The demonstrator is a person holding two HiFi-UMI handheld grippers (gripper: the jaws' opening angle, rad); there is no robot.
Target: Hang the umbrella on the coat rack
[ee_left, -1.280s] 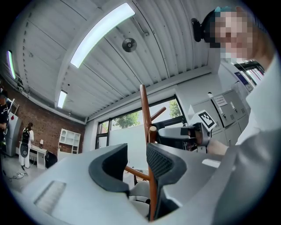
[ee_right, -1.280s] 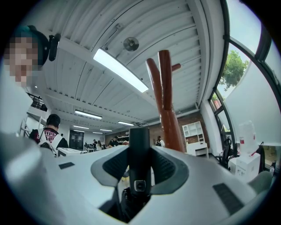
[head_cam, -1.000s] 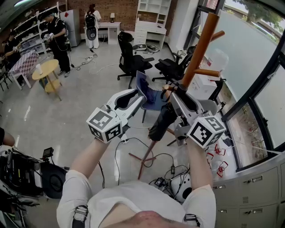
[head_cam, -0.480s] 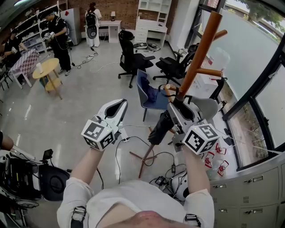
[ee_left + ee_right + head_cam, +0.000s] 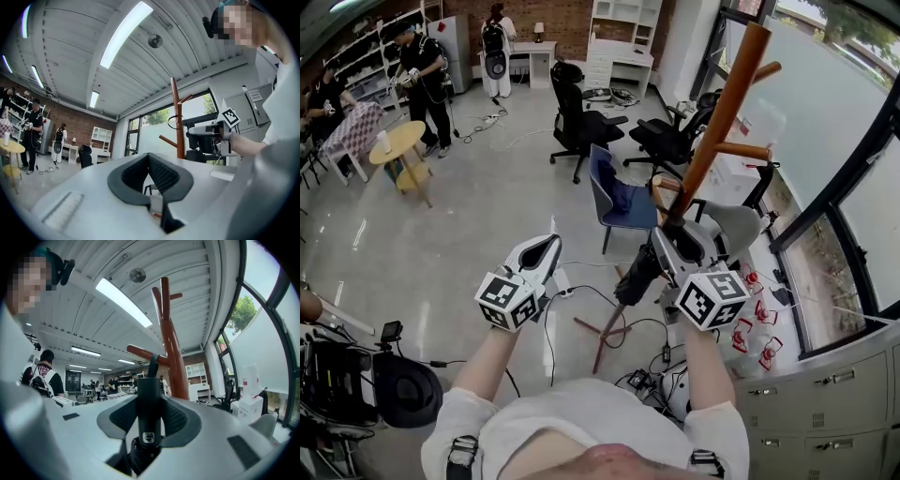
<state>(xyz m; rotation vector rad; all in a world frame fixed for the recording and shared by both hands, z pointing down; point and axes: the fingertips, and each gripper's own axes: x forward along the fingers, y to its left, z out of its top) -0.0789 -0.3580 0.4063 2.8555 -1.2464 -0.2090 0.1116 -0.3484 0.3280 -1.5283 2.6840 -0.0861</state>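
Note:
A tall brown coat rack [image 5: 718,111] with angled pegs stands by the window. My right gripper [image 5: 667,240] is shut on the handle of a folded black umbrella [image 5: 636,274], right beside the rack's pole. In the right gripper view the black handle [image 5: 149,404] stands upright between the pads of the right gripper [image 5: 149,414]. Its strap reaches up toward a peg [image 5: 142,354] of the coat rack [image 5: 171,345]; I cannot tell if it rests on it. My left gripper [image 5: 546,251] hangs lower left, shut and empty. The left gripper [image 5: 149,158] faces the coat rack [image 5: 177,123].
A blue chair [image 5: 615,195] and black office chairs [image 5: 577,126] stand behind the rack. Cables [image 5: 581,302] lie on the floor around the rack's feet. Grey cabinets [image 5: 836,394] line the right wall under the window. People [image 5: 422,67] and a yellow round table [image 5: 397,148] are far back left.
My left gripper has shut its jaws and dropped down and left, away from the umbrella. My right gripper has sunk a little with the umbrella still in it.

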